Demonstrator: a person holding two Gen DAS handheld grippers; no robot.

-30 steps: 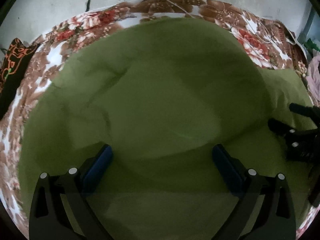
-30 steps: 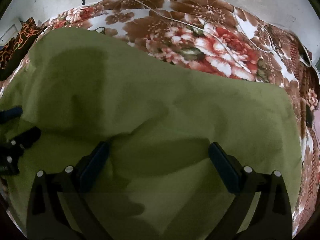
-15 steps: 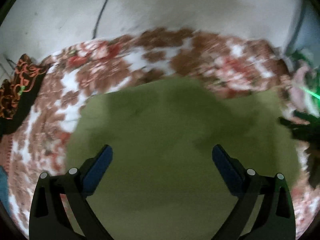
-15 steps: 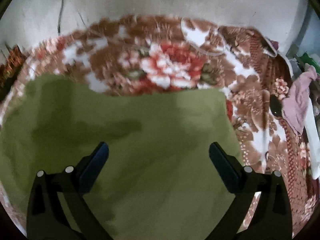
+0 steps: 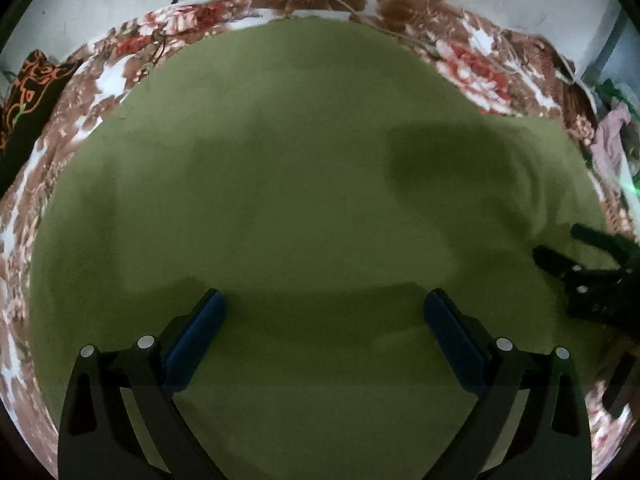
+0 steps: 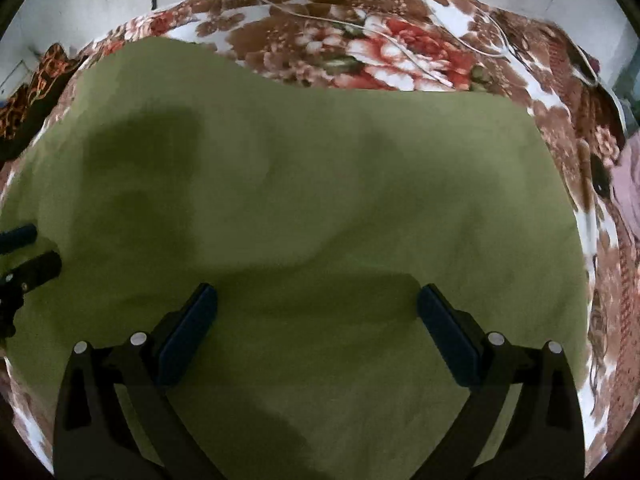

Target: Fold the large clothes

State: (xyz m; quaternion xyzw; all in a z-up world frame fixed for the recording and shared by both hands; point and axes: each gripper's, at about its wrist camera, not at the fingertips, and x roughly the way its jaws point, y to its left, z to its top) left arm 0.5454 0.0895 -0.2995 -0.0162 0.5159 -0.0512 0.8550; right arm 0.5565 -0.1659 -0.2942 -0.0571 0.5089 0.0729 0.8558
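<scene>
A large olive-green cloth (image 5: 304,184) lies spread flat over a floral bedspread (image 5: 472,60) and fills most of both views (image 6: 320,184). My left gripper (image 5: 325,304) hovers low over the cloth's near part, jaws wide apart, nothing between the blue pads (image 5: 200,328). My right gripper (image 6: 316,300) stands open the same way over the cloth's right half, pads (image 6: 444,328) bare. Each gripper shows at the edge of the other's view: the right one (image 5: 588,268) at far right, the left one (image 6: 24,256) at far left.
The floral bedspread (image 6: 360,52) reaches a pale wall behind. A thin white cable (image 6: 400,36) trails across it. A black and orange patterned fabric (image 5: 28,92) lies at the left edge. Pink clothing (image 5: 608,136) is heaped at the right.
Both grippers rose and pulled back half a second ago, then came back down close over the cloth. The cloth now lies flatter, its earlier raised fold gone. Both jaws stayed open.
</scene>
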